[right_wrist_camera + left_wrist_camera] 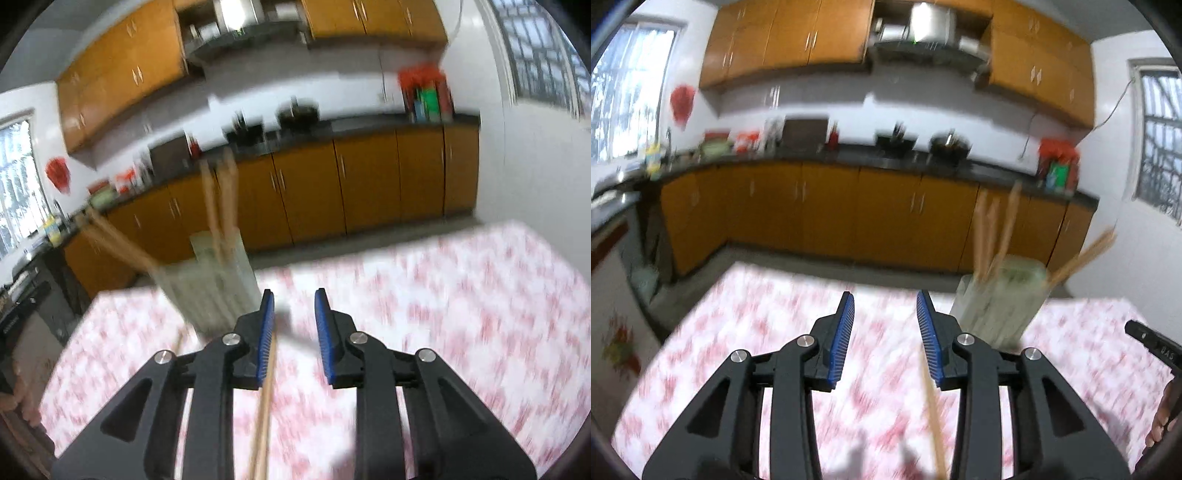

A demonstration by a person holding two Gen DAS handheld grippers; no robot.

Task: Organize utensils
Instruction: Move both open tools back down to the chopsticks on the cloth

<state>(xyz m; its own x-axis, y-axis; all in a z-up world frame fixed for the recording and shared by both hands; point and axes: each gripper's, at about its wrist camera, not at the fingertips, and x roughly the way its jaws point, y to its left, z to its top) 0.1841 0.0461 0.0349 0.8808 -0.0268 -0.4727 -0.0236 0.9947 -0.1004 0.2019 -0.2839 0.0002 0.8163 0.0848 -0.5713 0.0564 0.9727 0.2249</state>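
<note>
A pale green utensil holder [999, 302] stands on the table with several wooden chopsticks [1001, 229] sticking up out of it; it also shows in the right wrist view [212, 280]. My left gripper [885, 302] is open and empty, just left of the holder. A loose wooden chopstick [932, 410] lies on the table under its right finger. My right gripper [294, 301] is open, just right of the holder. A chopstick [264, 413] lies on the table below its left finger. Both views are motion-blurred.
The table carries a white cloth with a red floral print [768, 317]. Orange kitchen cabinets [849, 206] and a dark counter with pots run behind it. The other gripper's tip [1152, 345] shows at the right edge of the left wrist view.
</note>
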